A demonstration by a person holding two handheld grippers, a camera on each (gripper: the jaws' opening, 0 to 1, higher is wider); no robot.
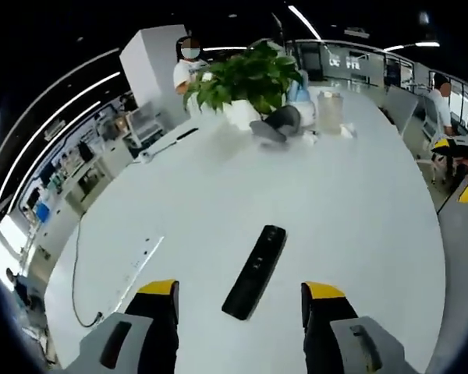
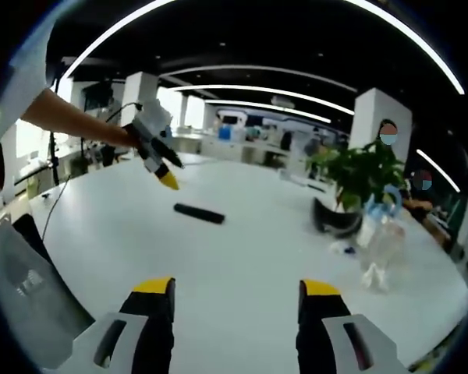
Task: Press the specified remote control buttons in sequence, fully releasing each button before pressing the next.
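Left claw (image 1: 239,298), lower frame of the left gripper view: jaws spread wide, holding nothing, poised above the white bench (image 1: 359,202). The black remote control (image 1: 255,271) lies flat on the bench between and just beyond the yellow-tipped jaws, untouched. Right claw (image 2: 235,294): jaws likewise parted and empty; in its view the remote sits centre-left, below the left claw raised at upper left.
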